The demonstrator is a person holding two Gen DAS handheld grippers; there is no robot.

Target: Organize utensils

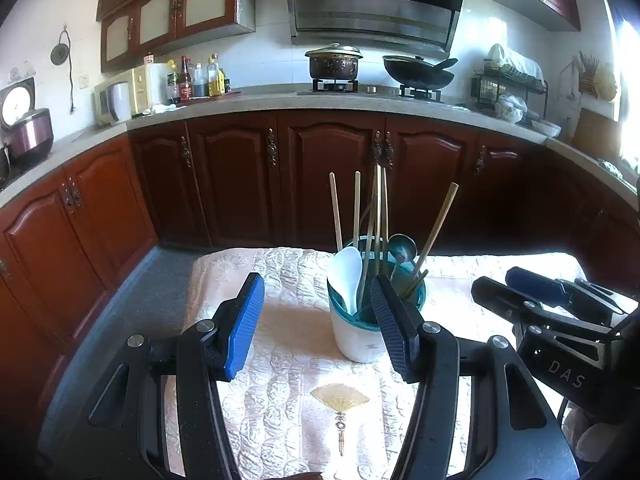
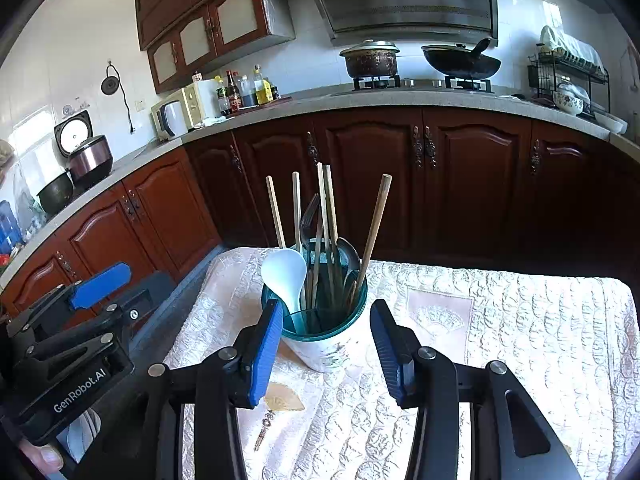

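The utensil holder (image 2: 324, 336) is stood on a quilted cloth (image 2: 500, 340), with chopsticks (image 2: 374, 228), a white spoon (image 2: 286, 276) and metal spoons inside. To its left, the left gripper (image 1: 318, 320) is held with fingers apart and empty. The right gripper (image 2: 326, 350), also apart and empty, is held just before the holder. The holder could be tipped if a finger is knocked against it. "GenRobot.AI" and "DAS" can be read on the grippers.

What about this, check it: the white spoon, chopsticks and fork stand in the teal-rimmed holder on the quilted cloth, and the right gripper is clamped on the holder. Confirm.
Wrong on the grip. The right gripper is open, its pads clear of the teal-rimmed holder on either side, as the right wrist view shows. The white spoon, chopsticks and fork do stand in it, on the quilted cloth.
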